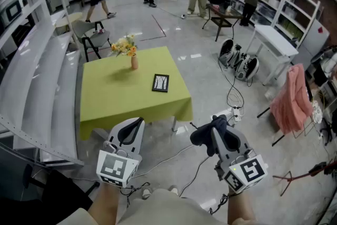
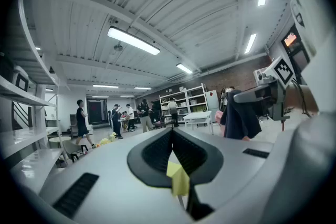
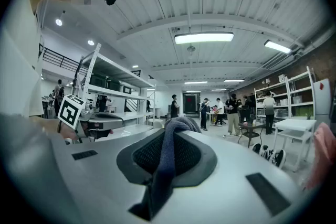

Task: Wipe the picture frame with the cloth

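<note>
Held side by side, the left tongs (image 1: 138,120) are closed empty, the right tongs (image 1: 220,119) clamp the cloth (image 1: 202,137).

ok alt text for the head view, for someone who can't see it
Two handheld grippers in the foreground, the right gripper clamping a dark cloth, the left gripper shut and empty. Ahead stands a table with a yellow-green cover, bearing a black picture frame and a vase of flowers.
</note>
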Available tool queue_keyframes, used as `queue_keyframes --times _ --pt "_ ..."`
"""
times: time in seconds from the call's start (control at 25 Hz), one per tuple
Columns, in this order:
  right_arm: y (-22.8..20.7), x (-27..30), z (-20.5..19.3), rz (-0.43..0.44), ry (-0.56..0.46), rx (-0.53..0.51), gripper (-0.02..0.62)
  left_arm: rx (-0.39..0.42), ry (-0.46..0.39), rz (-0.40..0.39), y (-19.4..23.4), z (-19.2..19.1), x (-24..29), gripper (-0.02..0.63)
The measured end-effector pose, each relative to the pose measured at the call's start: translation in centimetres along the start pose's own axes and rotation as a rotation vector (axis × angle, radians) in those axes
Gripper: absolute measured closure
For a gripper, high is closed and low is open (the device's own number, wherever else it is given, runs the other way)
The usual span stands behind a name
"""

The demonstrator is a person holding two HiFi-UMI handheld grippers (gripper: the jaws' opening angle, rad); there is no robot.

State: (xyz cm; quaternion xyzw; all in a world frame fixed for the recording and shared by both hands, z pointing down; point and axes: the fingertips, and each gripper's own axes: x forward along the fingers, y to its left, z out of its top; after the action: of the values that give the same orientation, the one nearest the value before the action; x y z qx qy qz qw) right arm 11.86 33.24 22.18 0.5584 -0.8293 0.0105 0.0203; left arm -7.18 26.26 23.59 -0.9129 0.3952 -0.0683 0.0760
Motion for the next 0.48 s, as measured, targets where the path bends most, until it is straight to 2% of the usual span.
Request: queue_keyframes --times 0.48 --pt "-2.1 -0.5 -2.0 0.031 0.014 0.035 0.563 0.010 0.047 0.003 -2.0 -1.1 1.5 0.598"
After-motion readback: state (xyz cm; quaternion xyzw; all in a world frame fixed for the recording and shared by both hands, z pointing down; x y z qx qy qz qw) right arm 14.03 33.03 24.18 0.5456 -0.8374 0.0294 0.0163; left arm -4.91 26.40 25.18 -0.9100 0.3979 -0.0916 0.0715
